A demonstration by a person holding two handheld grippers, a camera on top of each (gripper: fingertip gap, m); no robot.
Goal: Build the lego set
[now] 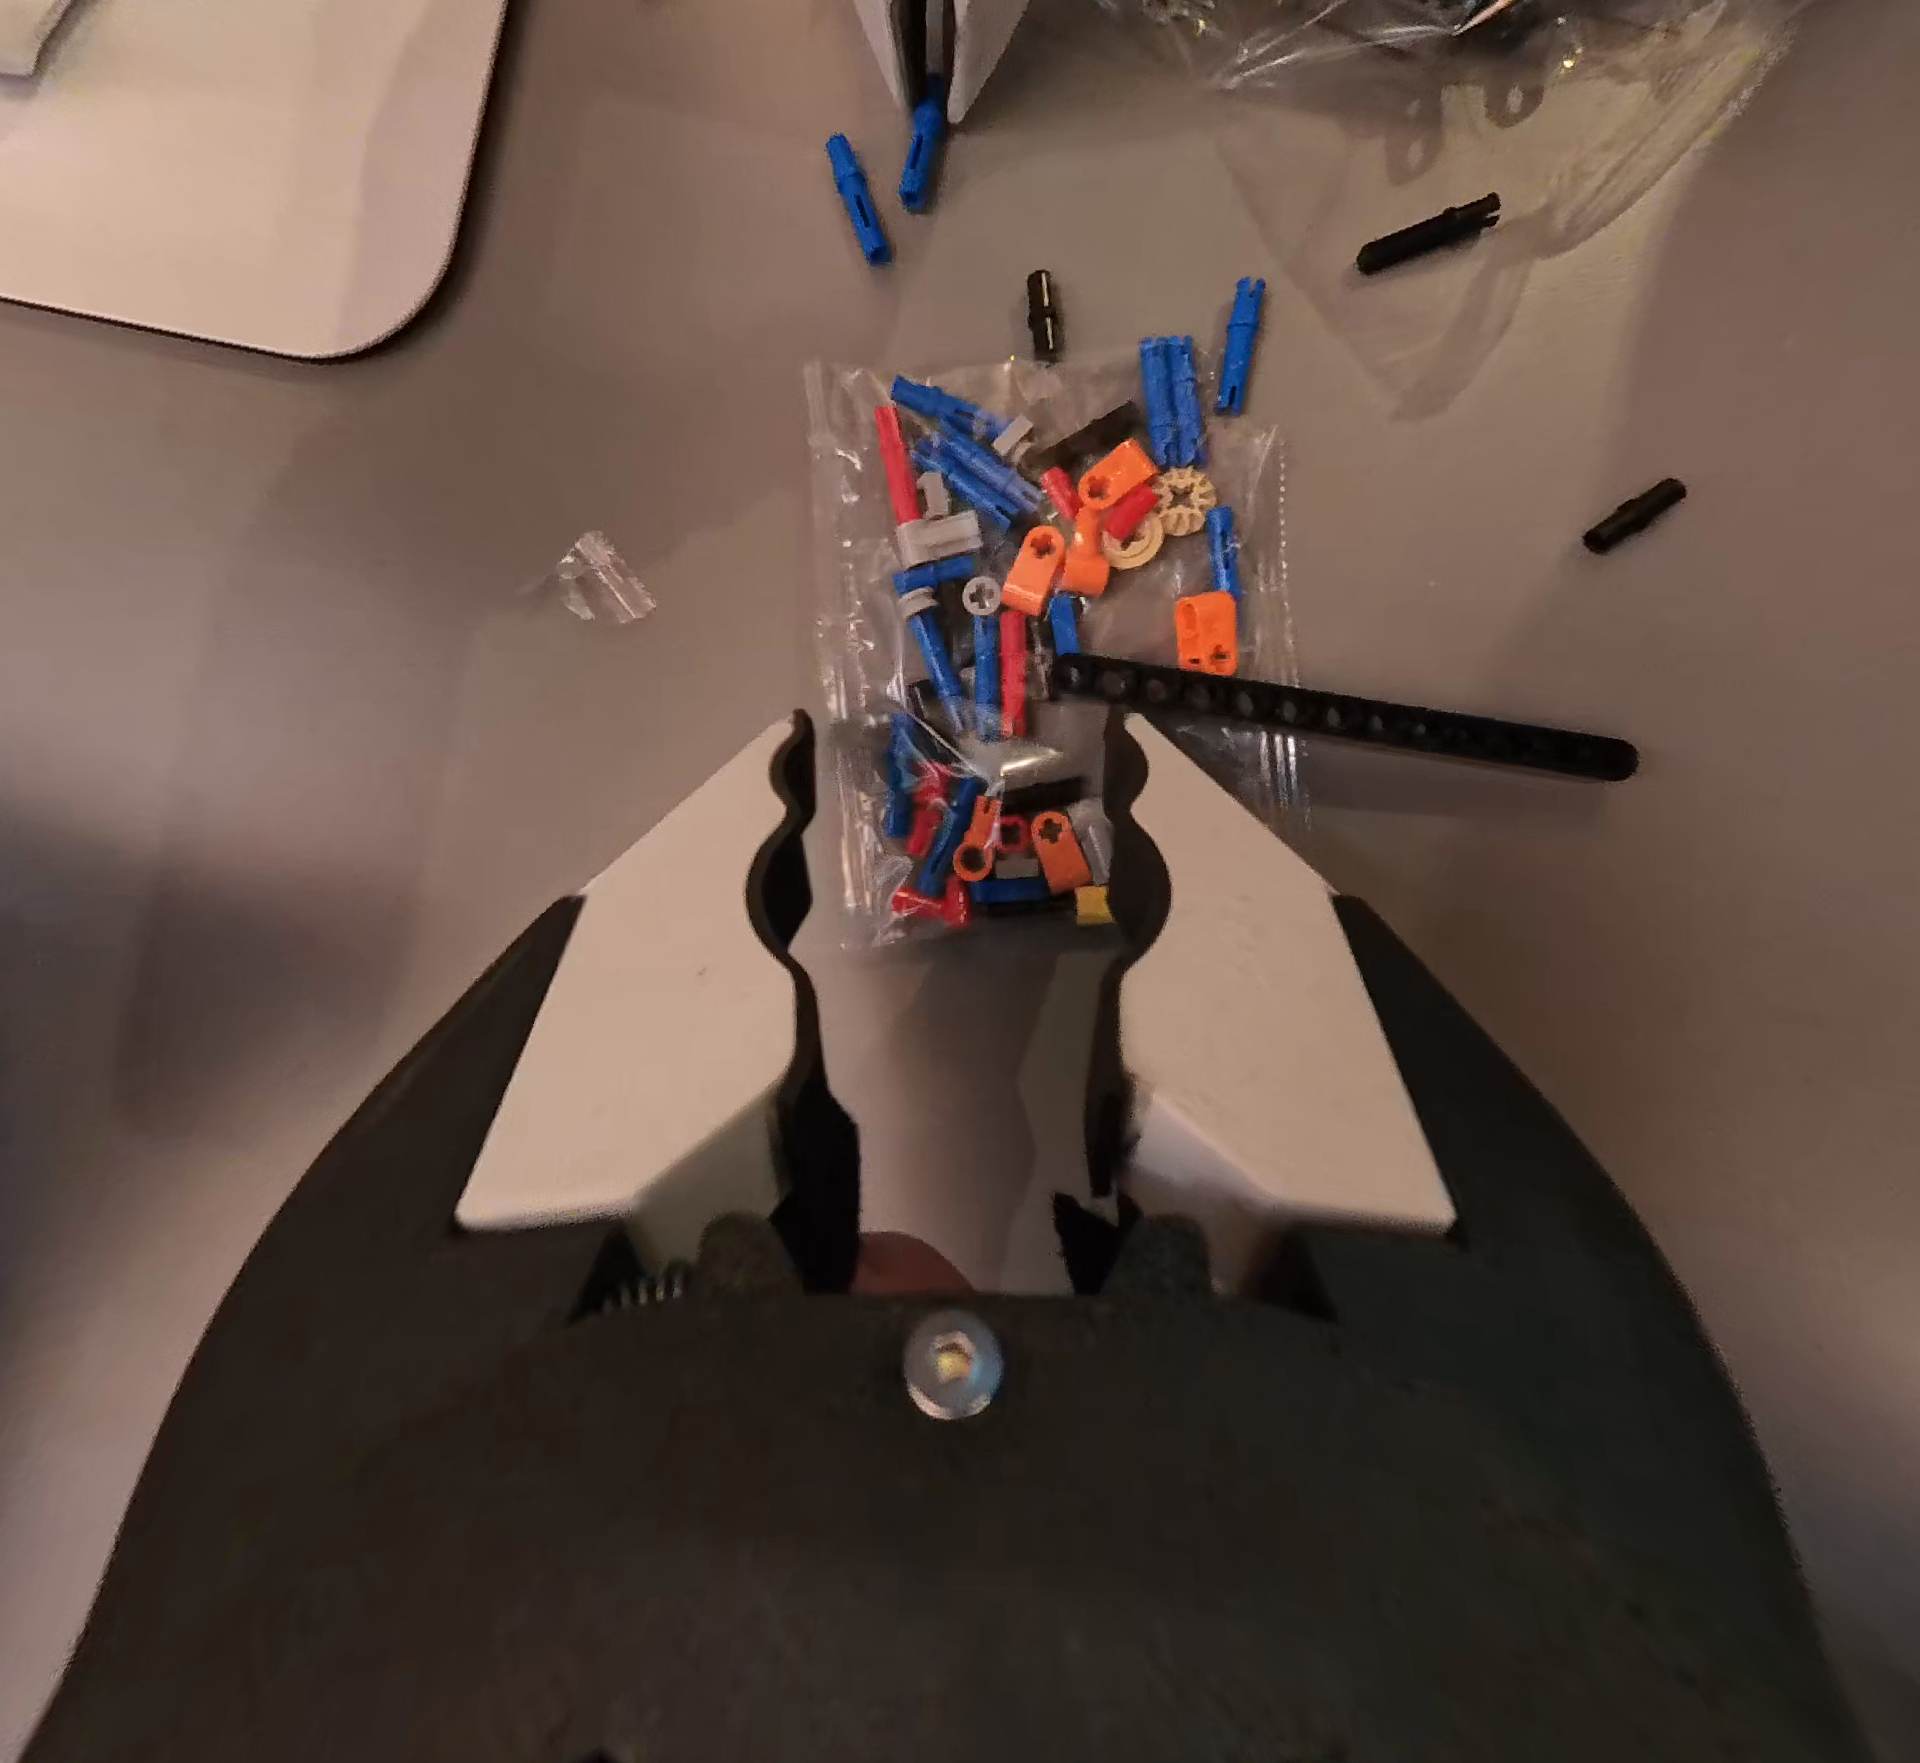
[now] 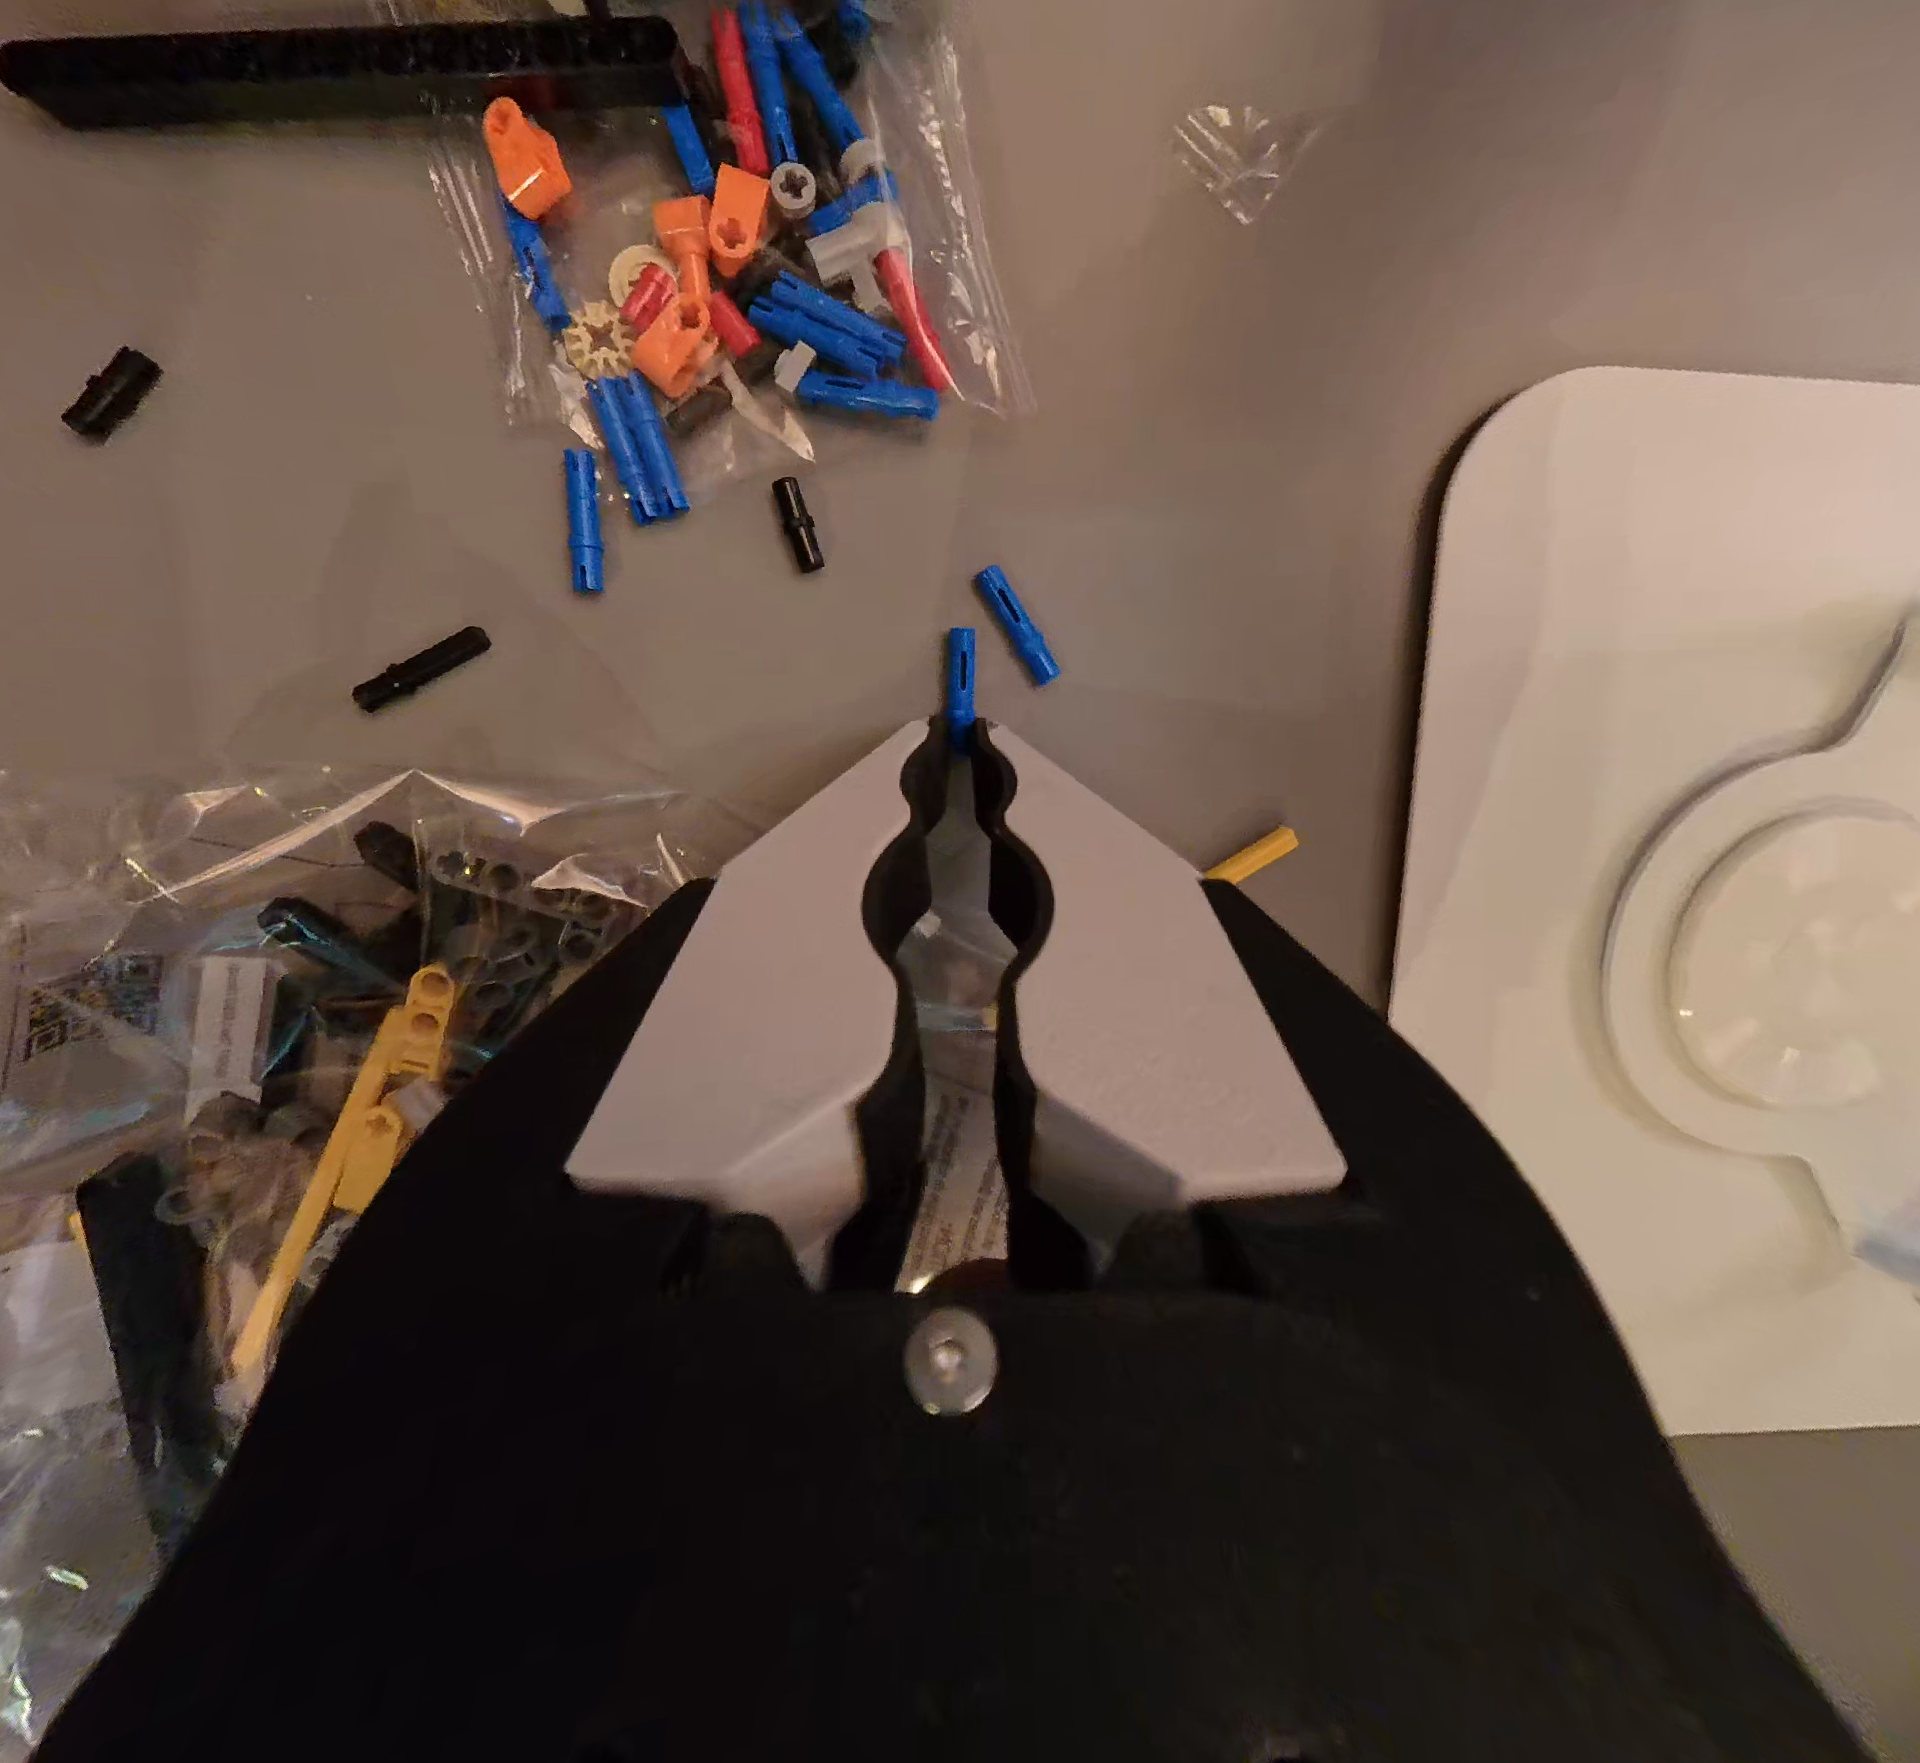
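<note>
**Pin pinched, parts bag straddled**

Grey counter [image 1: 312,674] fills the left wrist view. At centre lies a clear parts bag [image 1: 1039,591]; the left hand-held gripper [image 1: 961,737] stands open, jaws astride its 6 o'clock end. A black beam [image 1: 1351,711] points toward 3 o'clock.

Right wrist view: the right hand-held gripper [image 2: 960,726] is closed on a blue pin [image 2: 960,674]. Another blue pin [image 2: 1016,624] lies just beside it at 1 o'clock.

Right gripper [image 2: 961,726] jaws pinch 1 blue pin [image 2: 960,674] above the grey table [image 2: 1195,466].

pins [image 1: 862,196] blue | beam [image 1: 1351,711] black | table [image 1: 416,674] grey | tray [image 1: 260,155] white
</note>
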